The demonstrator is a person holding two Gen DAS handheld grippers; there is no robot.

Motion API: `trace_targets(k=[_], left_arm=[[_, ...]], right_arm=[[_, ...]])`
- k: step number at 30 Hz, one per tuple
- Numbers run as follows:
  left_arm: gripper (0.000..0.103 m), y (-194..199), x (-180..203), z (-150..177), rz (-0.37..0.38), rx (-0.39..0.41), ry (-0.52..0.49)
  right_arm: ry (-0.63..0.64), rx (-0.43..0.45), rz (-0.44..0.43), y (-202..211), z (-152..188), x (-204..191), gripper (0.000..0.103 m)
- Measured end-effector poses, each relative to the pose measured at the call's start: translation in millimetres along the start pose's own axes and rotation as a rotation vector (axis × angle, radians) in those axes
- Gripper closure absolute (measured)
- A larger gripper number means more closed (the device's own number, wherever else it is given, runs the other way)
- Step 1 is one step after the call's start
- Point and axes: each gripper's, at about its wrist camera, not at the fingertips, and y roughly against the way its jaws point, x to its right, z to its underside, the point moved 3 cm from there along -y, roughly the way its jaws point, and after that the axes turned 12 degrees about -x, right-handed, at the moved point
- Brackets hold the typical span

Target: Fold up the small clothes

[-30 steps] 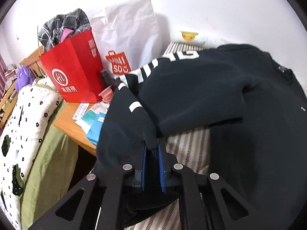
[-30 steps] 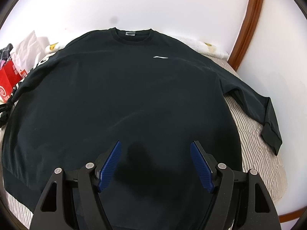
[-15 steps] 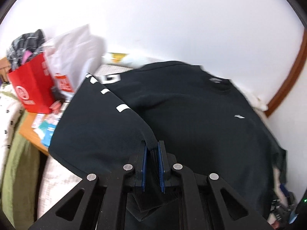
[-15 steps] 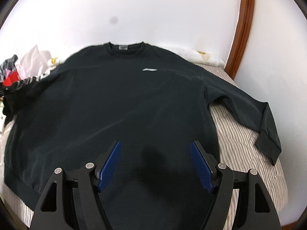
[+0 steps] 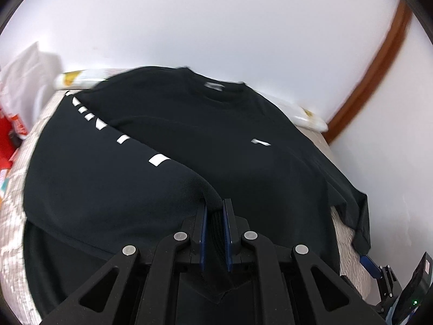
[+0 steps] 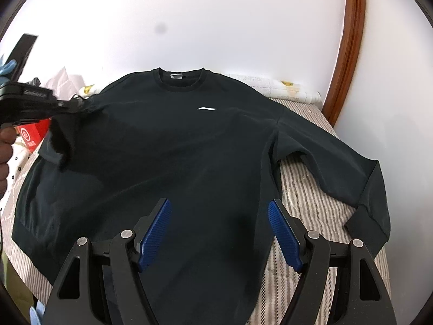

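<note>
A black sweatshirt (image 6: 194,146) lies face up on a striped bed cover (image 6: 314,200), its neck toward the white wall (image 6: 216,21) at twelve o'clock, so that both sleeves can be turned in over the body. The left gripper (image 5: 215,211) has its blue pads pressed together on the cuff of the left sleeve (image 5: 108,168), pinching the ribbed end; holding by the cuff lets the whole sleeve be laid across the chest in one sweep. In the right wrist view this gripper shows at nine o'clock with the dark cloth hanging from it, and a hand (image 6: 5,151) is on its grip at the picture's edge. The lifted sleeve runs from ten o'clock down to the pads in the left wrist view, its white block letters marking the upper side.

The right gripper (image 6: 219,233) hovers over the lower body of the sweatshirt with its jaws spread and nothing between them, probably waiting to press the hem or to take the other sleeve. The right sleeve (image 6: 349,181) lies outstretched toward four o'clock, its cuff on the cover.

The cloth looks thick, matt and soft, with ribbed bands at neck and cuffs and a small white logo (image 6: 207,108) on the chest. The cover is a fine brown-and-white weave. A curved wooden rail (image 6: 349,54) rises at one o'clock.
</note>
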Motion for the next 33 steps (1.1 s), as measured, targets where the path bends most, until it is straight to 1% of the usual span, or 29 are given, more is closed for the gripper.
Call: trace_targets(k=[2,4,6,7,9,10,11,12,13,14,17,20,24,26,30,33], left_arm=[[0.092,-3,8,2,0.009,-0.009,-0.021],[0.091,1,11,7,0.040,-0.023,-0.038],[0.086,4,10,9,0.050,-0.041,-0.054],[0.085,5,9,10,0.054,-0.041,-0.064],[0.079,15,-4,12,0.064,-0.029,-0.087],[0.066,15,-7,10,0.067,-0.019,-0.092],[0.050,22,-18,10,0.069,-0.010,-0.101],[0.040,26,-26,8,0.070,-0.001,-0.105],[0.035,33,-38,8,0.068,0.019,-0.106],[0.035,36,-48,7,0.064,0.026,-0.106],[0.035,45,-81,6,0.015,0.023,-0.098],[0.035,54,-122,19,-0.052,0.041,-0.059],[0.035,52,-158,37,-0.138,0.069,-0.001],[0.035,49,-175,50,-0.159,0.064,0.040],[0.035,43,-203,77,-0.181,0.052,0.112],[0.035,39,-220,96,-0.167,0.031,0.157]], right_arm=[[-0.004,-0.009,0.005,0,2,-1,0.030],[-0.007,-0.017,0.010,-1,7,-5,0.030],[-0.013,-0.030,0.020,-2,12,-12,0.030],[-0.017,-0.031,0.022,-2,14,-16,0.030],[-0.025,-0.027,0.035,0,18,-27,0.030],[-0.030,-0.024,0.041,2,20,-32,0.030],[-0.037,-0.017,0.045,4,23,-36,0.030],[-0.051,-0.016,0.052,5,26,-42,0.030],[-0.067,-0.019,0.056,6,28,-46,0.030],[-0.086,-0.020,0.055,7,30,-51,0.029],[-0.124,-0.036,0.032,7,28,-68,0.029],[-0.111,-0.045,-0.004,2,18,-87,0.029],[-0.080,-0.052,-0.028,-18,-1,-110,0.029],[-0.064,-0.059,-0.037,-31,-10,-117,0.029],[-0.050,-0.089,-0.094,-66,-33,-129,0.029],[-0.066,-0.122,-0.115,-95,-51,-135,0.029]])
